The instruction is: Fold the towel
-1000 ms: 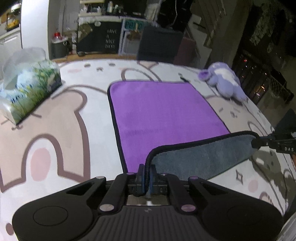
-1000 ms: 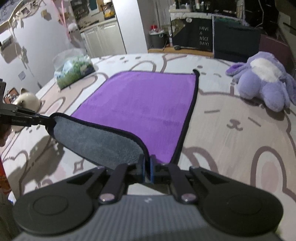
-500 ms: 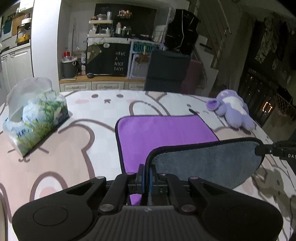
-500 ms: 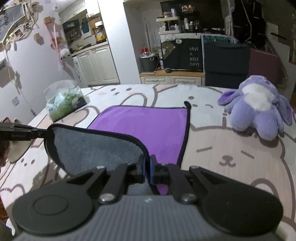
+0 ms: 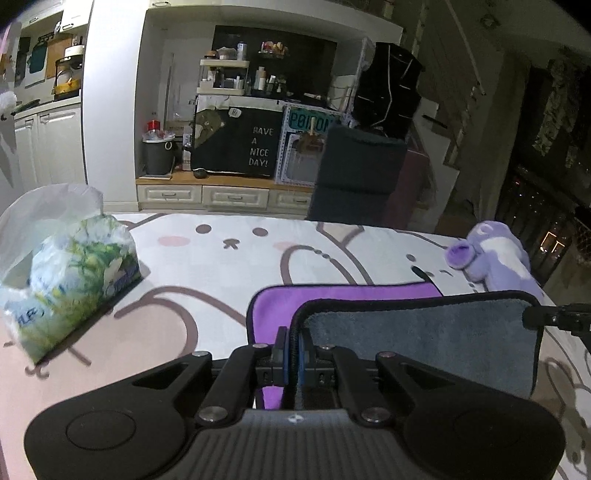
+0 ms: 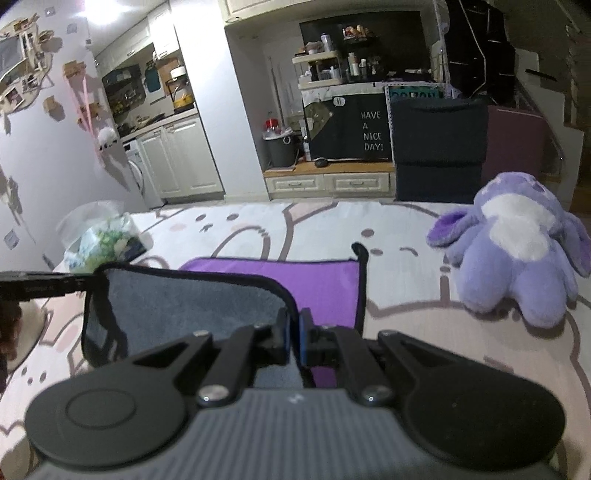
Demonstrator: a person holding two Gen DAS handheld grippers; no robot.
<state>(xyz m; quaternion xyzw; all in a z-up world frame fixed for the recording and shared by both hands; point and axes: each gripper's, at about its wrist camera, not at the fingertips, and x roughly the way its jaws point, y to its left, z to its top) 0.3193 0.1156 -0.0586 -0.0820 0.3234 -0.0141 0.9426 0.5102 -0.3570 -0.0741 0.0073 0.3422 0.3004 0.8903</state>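
A bunny-print cloth (image 5: 229, 258) is covering the work surface, pale with pink and brown outlines. Beyond it, a white recessed alcove is framing a dark board reading "HAVE A NICE DAY!" (image 5: 258, 151), which is standing on a low wooden-topped drawer unit (image 5: 229, 194) beside a grey waste bin (image 5: 159, 157). A white shelf rack (image 5: 225, 79) above is holding bottles and jars. White kitchen cabinets (image 6: 181, 158) are lining the left wall, which is showing pale decorations (image 6: 22, 81). A dark chair back (image 6: 437, 147) is standing at the far edge. Bright light is glaring from the upper left ceiling (image 6: 99, 7), while the right side is lying in darkness.
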